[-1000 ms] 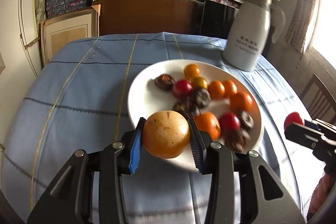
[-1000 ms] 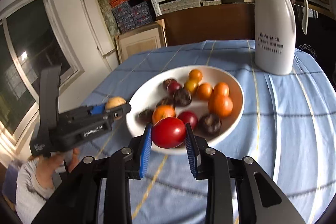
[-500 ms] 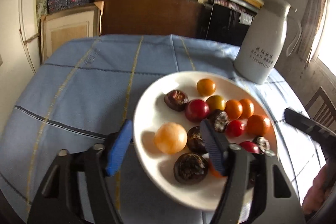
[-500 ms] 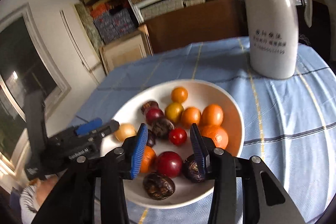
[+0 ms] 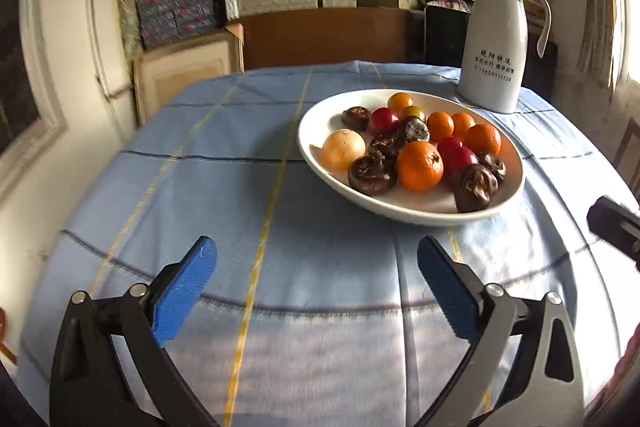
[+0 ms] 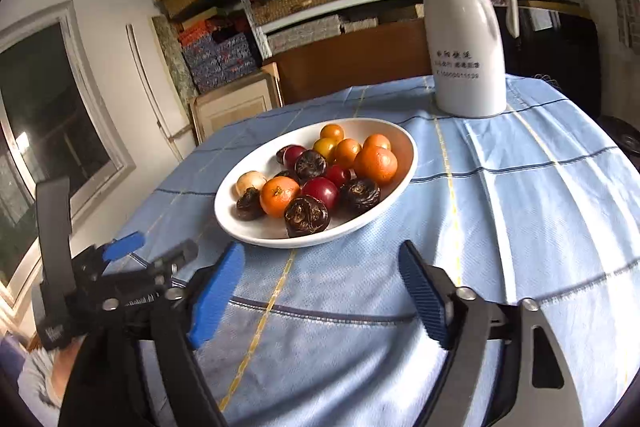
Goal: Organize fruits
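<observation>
Fruits (image 5: 420, 165) lie gathered in the white plate (image 5: 316, 155) on the blue-clothed worktop (image 5: 248, 211); the left tongs (image 5: 316, 291) and right tongs (image 6: 320, 291), empty, are opening wide short of it.

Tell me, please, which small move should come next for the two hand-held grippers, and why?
Probably draw both back from the white oval plate. The left hand-held gripper and right hand-held gripper are opening with nothing between their jaws, and no fruit shows on the blue checked tablecloth; all visible fruit lies on the plate.
</observation>
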`<state>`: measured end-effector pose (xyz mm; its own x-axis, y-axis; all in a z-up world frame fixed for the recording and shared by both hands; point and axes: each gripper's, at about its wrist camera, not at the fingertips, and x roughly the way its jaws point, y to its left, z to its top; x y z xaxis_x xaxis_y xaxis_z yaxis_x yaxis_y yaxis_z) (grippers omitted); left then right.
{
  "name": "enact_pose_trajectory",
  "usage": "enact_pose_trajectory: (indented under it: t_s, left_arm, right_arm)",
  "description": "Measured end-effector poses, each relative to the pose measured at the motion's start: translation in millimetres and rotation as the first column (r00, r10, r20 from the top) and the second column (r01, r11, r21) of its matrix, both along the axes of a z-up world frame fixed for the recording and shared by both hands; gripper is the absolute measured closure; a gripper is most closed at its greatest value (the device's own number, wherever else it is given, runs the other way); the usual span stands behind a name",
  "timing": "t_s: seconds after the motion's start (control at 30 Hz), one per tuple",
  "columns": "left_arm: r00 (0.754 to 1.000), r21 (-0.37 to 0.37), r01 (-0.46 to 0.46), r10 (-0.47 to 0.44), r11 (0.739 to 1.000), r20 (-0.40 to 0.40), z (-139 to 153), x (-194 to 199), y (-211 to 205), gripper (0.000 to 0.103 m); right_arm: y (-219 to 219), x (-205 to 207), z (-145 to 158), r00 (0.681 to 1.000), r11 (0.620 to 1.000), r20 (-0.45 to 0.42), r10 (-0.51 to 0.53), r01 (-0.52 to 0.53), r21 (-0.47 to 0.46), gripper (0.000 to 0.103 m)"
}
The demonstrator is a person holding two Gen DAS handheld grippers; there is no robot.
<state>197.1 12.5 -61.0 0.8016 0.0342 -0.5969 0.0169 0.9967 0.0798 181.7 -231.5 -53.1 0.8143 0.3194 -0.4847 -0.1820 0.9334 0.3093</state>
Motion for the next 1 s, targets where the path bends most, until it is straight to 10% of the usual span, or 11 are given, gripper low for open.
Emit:
enact_pose_trajectory:
  t_s: [0.37, 1.0]
  left_arm:
    - [0.988, 0.021, 0.026, -0.029, 0.999, 0.15, 24, -47, -17, 0.005]
    - [0.985, -0.051, 0.071, -0.062, 0.996, 0.163, 34, -59, -15, 0.005]
  right_arm:
    - [-24, -5, 1, 0.997, 0.991, 0.004, -0.077, 0.076, 0.109, 0.006]
    - [5, -10, 2, 0.999, 0.998, 0.005, -0.04, 0.04, -0.041, 0.005]
